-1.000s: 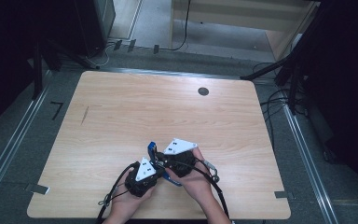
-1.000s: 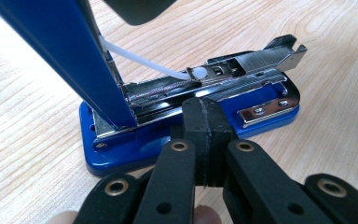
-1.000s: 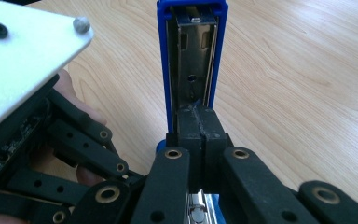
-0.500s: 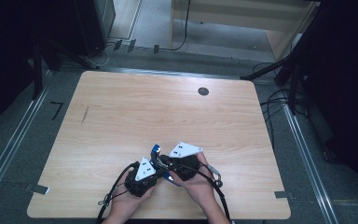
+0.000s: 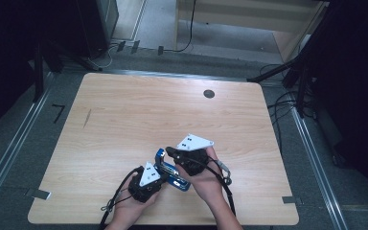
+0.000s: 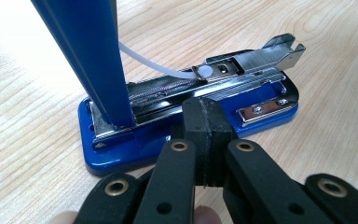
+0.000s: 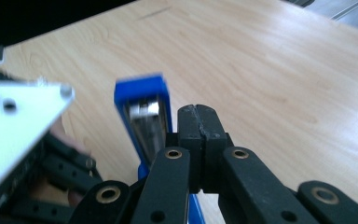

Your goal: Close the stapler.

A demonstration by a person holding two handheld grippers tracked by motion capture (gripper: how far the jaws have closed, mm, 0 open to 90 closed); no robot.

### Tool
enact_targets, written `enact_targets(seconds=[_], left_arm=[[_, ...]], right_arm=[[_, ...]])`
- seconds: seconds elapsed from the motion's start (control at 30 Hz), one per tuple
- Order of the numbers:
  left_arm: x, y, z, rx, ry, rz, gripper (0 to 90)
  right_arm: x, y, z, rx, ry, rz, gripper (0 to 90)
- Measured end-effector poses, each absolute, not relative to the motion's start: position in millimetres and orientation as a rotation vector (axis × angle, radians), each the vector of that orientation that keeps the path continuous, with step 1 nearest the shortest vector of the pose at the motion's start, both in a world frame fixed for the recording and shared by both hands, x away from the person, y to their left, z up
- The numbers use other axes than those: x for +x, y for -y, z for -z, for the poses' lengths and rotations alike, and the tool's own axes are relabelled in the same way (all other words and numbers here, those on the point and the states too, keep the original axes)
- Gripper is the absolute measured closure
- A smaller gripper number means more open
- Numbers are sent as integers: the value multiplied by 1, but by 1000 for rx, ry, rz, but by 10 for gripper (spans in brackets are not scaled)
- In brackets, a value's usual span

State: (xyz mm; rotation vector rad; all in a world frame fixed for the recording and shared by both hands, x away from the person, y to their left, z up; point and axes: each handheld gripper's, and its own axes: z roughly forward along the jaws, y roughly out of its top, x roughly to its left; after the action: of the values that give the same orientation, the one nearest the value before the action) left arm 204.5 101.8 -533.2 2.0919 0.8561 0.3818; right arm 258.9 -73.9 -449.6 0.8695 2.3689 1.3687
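Observation:
A blue stapler [image 5: 178, 182] lies open on the wooden table [image 5: 139, 110], near its front edge. Its blue lid [image 6: 93, 60] stands nearly upright over the blue base [image 6: 121, 149], and the metal magazine [image 6: 242, 63] lies bare with a white pusher rod [image 6: 154, 63] arching across it. My left gripper [image 6: 204, 112] is shut, its tips against the stapler's side at the base and nothing between them. My right gripper [image 7: 196, 114] is shut too, close beside the raised lid [image 7: 144, 112], on its right. From above, the left gripper [image 5: 165, 178] and right gripper [image 5: 168, 152] meet at the stapler.
A round cable port [image 5: 209, 93] is set in the table's far right part. Metal rails [image 5: 9, 153] run along both sides of the table on the floor. The left gripper's grey plate [image 7: 18, 121] and hand sit close to the left of the right gripper's jaws.
The right gripper has risen a little and shifted slightly right beside the stapler's lid. The left gripper and the stapler base have stayed where they were.

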Motion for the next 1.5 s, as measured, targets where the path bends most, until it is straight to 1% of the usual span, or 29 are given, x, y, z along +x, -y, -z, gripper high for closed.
enact_targets(seconds=[0.33, 0.6, 1.5], left_arm=[[204, -102, 533, 2095, -855, -385, 900], [205, -102, 533, 2093, -854, -383, 900], [204, -102, 533, 2098, -850, -390, 900]], right_arm=[[263, 55, 425, 834, -2335, -1365, 900], [259, 43, 423, 769, -2379, -1360, 900], [245, 71, 435, 793, -2364, -1371, 900]])
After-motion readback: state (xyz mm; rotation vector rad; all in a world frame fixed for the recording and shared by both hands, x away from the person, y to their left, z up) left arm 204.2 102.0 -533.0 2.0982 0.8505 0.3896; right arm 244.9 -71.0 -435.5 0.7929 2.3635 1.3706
